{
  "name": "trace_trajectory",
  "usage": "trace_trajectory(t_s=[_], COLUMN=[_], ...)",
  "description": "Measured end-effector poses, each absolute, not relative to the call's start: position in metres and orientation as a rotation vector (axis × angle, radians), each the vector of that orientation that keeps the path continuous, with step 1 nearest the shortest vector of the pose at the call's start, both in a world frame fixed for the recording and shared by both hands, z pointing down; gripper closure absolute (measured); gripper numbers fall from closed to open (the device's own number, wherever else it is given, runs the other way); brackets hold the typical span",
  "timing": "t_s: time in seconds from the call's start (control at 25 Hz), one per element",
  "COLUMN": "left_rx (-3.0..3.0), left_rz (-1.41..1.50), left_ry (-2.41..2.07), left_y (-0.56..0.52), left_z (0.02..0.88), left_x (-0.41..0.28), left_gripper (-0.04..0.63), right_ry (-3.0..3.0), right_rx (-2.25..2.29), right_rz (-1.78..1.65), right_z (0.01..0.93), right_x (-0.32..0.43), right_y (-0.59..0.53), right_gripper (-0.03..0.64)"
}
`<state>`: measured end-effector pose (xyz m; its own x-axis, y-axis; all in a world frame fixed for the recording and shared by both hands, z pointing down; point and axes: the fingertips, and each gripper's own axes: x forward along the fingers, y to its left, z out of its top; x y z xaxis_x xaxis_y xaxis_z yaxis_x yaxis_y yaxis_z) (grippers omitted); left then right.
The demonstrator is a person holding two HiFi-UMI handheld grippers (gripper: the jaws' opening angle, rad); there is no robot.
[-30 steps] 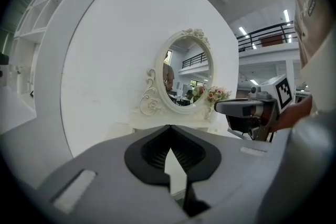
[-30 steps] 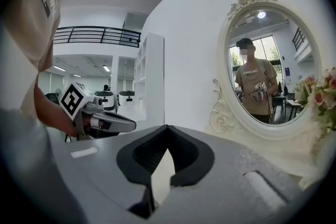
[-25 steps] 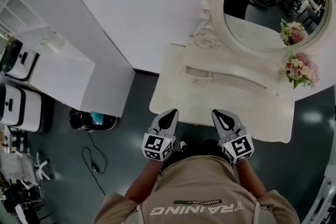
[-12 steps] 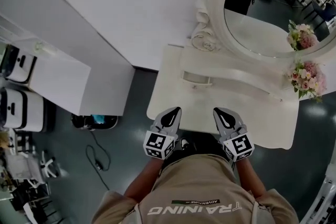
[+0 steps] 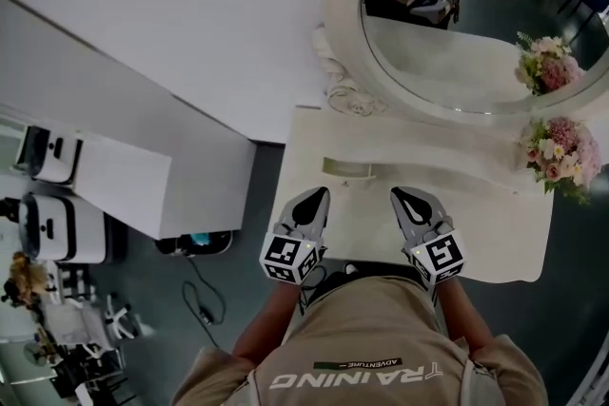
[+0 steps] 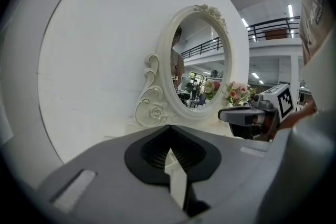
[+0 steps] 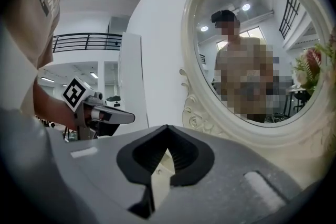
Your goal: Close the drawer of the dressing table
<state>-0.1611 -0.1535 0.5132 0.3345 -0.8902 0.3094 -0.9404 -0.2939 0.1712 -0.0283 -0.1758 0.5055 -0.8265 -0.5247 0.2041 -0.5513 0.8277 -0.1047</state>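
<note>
A: Where is the drawer (image 5: 347,168)?

B: It is in the raised shelf of the table (image 5: 495,238), under the mirror (image 5: 447,43). From the left gripper (image 5: 314,202) it lies at 1 o'clock, near but not touching. Its front seems to stand a little out of the shelf, so I judge it is not pushed in yet.

A: And the grippers?

B: Both hover over the near edge of the table. The right gripper (image 5: 403,202) is at 3 o'clock of the left one. Each has its jaws together, with nothing held between them.

A: Why together?

B: For pushing, I think. Joined tips make one firm point to press on the drawer front, and no grasp is needed. The flowers (image 5: 557,152) at 2 o'clock are well apart from that path.
</note>
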Motion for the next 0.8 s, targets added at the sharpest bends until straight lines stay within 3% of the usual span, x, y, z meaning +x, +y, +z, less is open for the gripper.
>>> trace_trajectory(t_s=[0.8], left_rx=[2.195], left_rz=[0.349], left_ry=[-1.554], left_y=[-0.199], left_z=[0.567], left_x=[-0.149], left_gripper=[0.577], right_ry=[-2.781], right_rx=[0.996], right_rz=[0.208], right_z=[0.508], right_x=[0.009], right_y=[-0.228], right_gripper=[0.615])
